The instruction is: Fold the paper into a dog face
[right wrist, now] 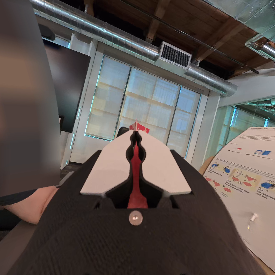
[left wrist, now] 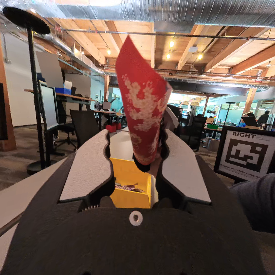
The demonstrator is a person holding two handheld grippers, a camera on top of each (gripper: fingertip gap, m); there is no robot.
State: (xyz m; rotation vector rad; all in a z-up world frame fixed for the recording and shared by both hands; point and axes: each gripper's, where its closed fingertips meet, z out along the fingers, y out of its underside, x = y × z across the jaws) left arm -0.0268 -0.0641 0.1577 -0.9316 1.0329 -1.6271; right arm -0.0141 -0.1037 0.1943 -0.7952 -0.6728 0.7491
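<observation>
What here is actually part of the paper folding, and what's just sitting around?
Part of the job:
- red patterned paper, held up in the air
- right gripper, shut on the paper
- left gripper, open near the paper
- instruction sheet with folding diagrams

Just around:
- yellow box holding paper scraps
- framed marker sign
- black office chair
- floor lamp

Wooden beams [left wrist: 192,49] and silver ducts [right wrist: 95,28] ran overhead; black chairs [left wrist: 84,126], desks [left wrist: 74,96] and a tall window [right wrist: 142,107] filled the office.
</observation>
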